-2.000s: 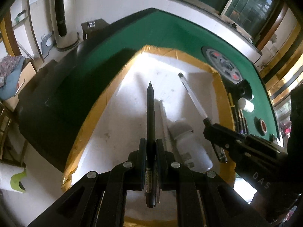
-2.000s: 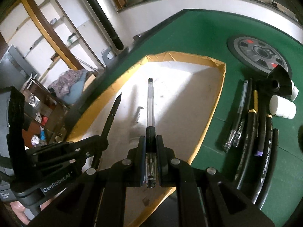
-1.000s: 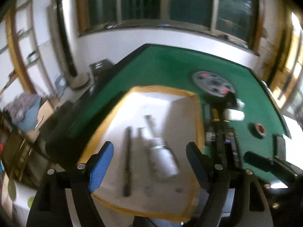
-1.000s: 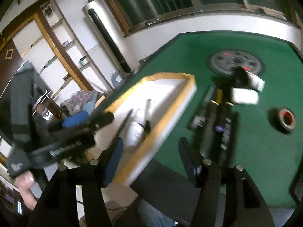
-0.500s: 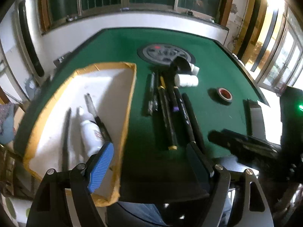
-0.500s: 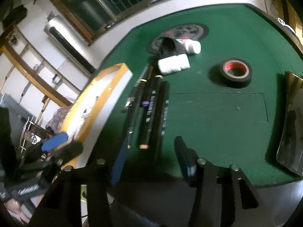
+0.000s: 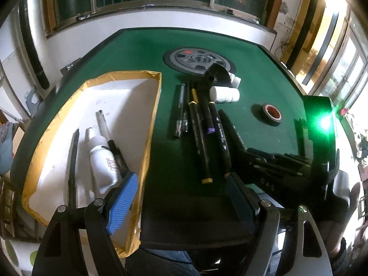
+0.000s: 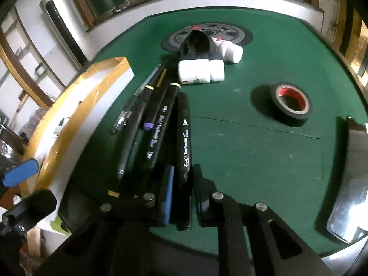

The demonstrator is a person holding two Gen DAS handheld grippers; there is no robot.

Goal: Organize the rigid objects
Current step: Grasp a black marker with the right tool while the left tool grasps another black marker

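A row of pens and markers lies on the green table, right of a white tray with a yellow taped rim. Inside the tray are a black pen, a white bottle and a clear pen. My right gripper is low over the rightmost black marker. Its jaws are closing, with the pads against the marker's near end. My left gripper hangs open and holds nothing, above the table's near edge beside the tray.
Beyond the pens lie two white pill bottles and a black object on a round grey disc. A black tape roll with a red core sits to the right. A shiny flat slab lies at the right edge.
Both grippers let go of their pens over the tray, opened and swung right to the pens on the green table. The right gripper sank and closed around the black marker.
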